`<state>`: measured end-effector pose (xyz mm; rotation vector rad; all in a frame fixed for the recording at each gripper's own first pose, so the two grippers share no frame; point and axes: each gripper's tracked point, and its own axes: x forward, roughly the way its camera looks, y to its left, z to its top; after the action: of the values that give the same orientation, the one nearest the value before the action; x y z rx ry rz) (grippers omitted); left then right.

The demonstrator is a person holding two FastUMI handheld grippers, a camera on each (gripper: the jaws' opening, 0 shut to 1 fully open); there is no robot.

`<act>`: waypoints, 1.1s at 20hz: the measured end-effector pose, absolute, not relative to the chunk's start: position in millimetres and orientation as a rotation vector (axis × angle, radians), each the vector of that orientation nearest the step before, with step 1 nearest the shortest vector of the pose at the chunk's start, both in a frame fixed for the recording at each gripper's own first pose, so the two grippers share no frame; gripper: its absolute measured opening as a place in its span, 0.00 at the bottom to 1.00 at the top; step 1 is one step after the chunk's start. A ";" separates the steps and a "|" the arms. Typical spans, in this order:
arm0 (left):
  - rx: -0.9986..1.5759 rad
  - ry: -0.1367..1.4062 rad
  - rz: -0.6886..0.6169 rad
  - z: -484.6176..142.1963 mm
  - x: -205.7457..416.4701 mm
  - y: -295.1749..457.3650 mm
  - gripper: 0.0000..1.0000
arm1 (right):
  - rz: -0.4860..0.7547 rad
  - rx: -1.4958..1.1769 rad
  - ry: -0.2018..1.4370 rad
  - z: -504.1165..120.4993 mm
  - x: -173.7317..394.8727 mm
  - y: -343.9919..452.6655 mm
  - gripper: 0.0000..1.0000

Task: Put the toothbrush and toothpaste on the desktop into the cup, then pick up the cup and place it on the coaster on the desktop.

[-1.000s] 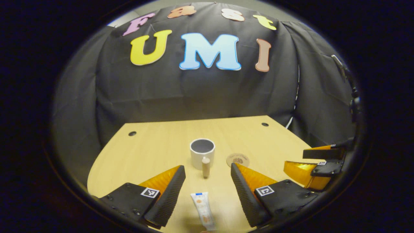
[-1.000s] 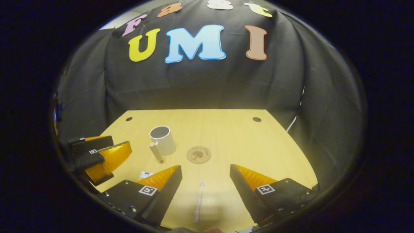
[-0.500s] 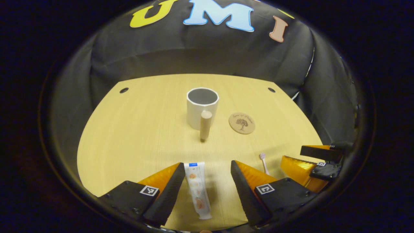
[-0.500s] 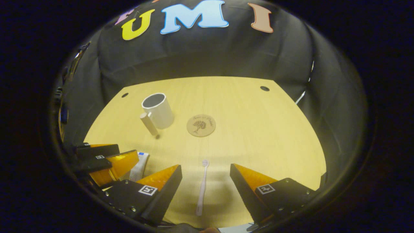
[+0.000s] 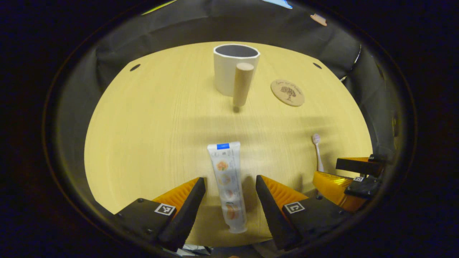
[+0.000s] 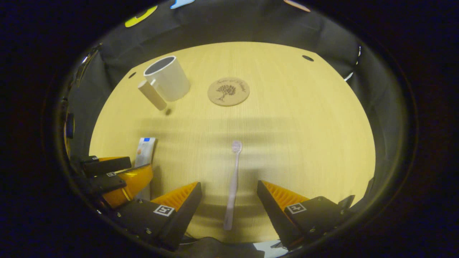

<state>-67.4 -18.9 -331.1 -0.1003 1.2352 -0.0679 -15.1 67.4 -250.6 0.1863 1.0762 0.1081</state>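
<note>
**poster1:** Two grippers, both spread wide and holding nothing. In the left gripper view the left gripper (image 5: 229, 186) has the toothpaste (image 5: 227, 184) lying flat on the table (image 5: 143, 125) right in the gap between its fingers, but neither finger touches the tube. Capped end points back toward the camera.

**poster2:** And the right one?

**poster1:** Same deal in the right gripper view. The right gripper (image 6: 229, 190) straddles the toothbrush (image 6: 232, 184), bristle end pointing away, with a gap on both sides.

**poster2:** Where's the cup?

**poster1:** White cup (image 5: 235, 68) stands upright at the far side of the table. A wooden peg (image 5: 242, 84) is in front of it; I can't tell if they touch. The round coaster (image 5: 287, 92) sits just to the cup's right, bare.

**poster2:** Can each camera see the other gripper?

**poster1:** Yep, off at the edge, beside the toothbrush or toothpaste.
</note>
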 end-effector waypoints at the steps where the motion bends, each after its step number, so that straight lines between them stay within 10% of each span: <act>1: -0.109 1.250 -0.067 -335.4 -69.4 -19.0 0.95 | 0.113 0.182 1.094 -254.8 -16.6 69.8 0.96; 9: -0.090 1.292 -0.078 -341.7 -68.2 -19.9 0.93 | 0.117 0.149 1.198 -272.3 -22.1 74.0 0.75; 11: -0.083 1.292 -0.074 -342.4 -67.3 -20.5 0.77 | 0.090 0.134 1.200 -271.8 -21.3 68.1 0.74; 12: -0.082 1.292 -0.071 -342.6 -67.4 -19.3 0.72 | 0.094 0.142 1.216 -273.2 -23.8 69.9 0.47; 16: -0.077 1.291 -0.085 -344.2 -67.7 -17.5 0.53 | 0.085 0.152 1.235 -283.2 -21.3 66.0 0.40; 17: -0.069 1.290 -0.086 -343.7 -66.3 -17.6 0.53 | 0.099 0.160 1.241 -275.9 -26.6 70.5 0.12; 22: -0.091 1.273 -0.066 -345.5 -65.9 -15.7 0.37 | 0.118 0.210 1.218 -276.6 -23.8 66.5 0.11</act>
<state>-65.9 -15.7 -345.5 -0.0912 1.2728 -0.0659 -23.8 66.5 -276.6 0.2096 1.2183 0.1179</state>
